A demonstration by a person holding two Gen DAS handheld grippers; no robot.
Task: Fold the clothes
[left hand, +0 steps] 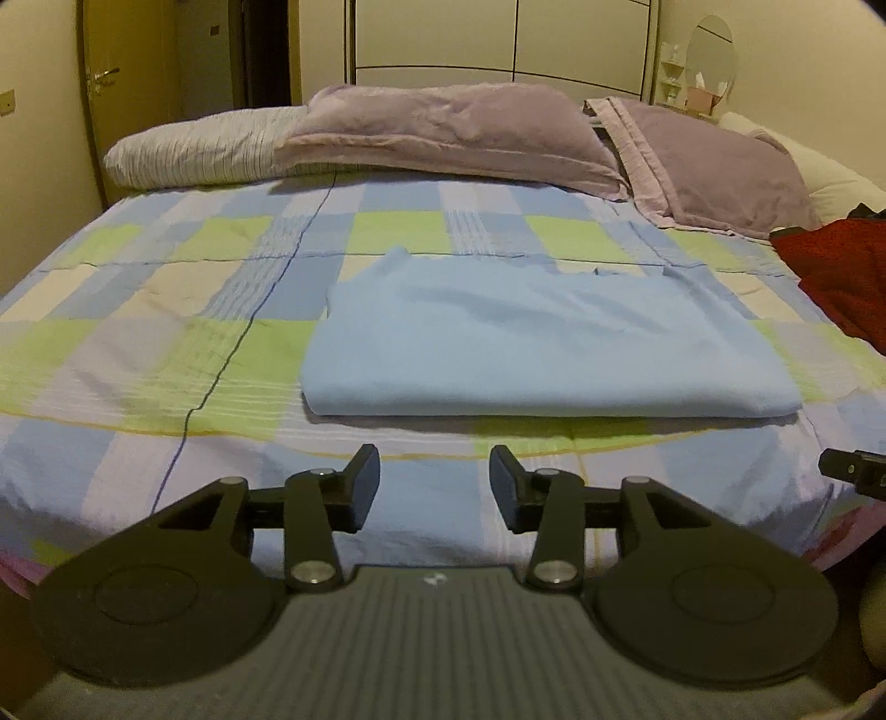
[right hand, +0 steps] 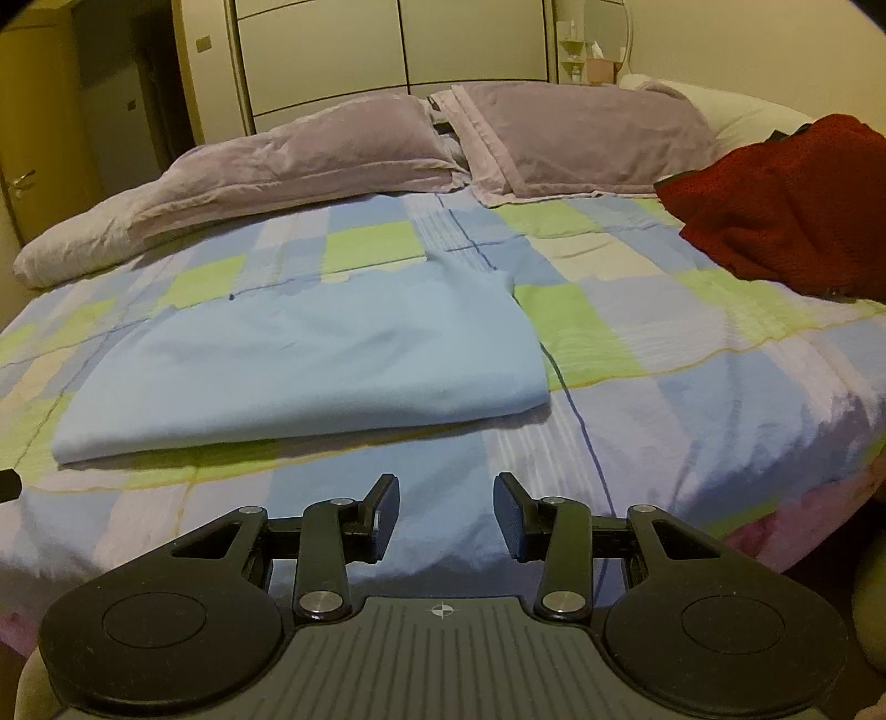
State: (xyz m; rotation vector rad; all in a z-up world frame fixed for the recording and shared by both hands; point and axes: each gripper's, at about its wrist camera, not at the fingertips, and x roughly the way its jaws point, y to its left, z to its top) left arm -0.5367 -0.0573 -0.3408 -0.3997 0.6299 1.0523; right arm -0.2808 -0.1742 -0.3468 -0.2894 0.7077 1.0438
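Note:
A light blue garment [left hand: 531,343] lies folded into a flat rectangle on the checked bedspread [left hand: 166,343]; it also shows in the right wrist view [right hand: 310,365]. My left gripper [left hand: 434,487] is open and empty, held over the near edge of the bed, a little short of the garment's near fold. My right gripper [right hand: 446,515] is open and empty, also short of the garment, off its right near corner. A tip of the right gripper [left hand: 853,468] shows at the right edge of the left wrist view. A red knitted garment [right hand: 786,205] lies bunched at the far right.
Purple pillows [left hand: 454,138] and a striped pillow [left hand: 194,149] lie along the head of the bed. A white wardrobe [left hand: 498,39] stands behind, a door [left hand: 111,83] at the left. The bed's near edge [right hand: 775,520] drops away below the grippers.

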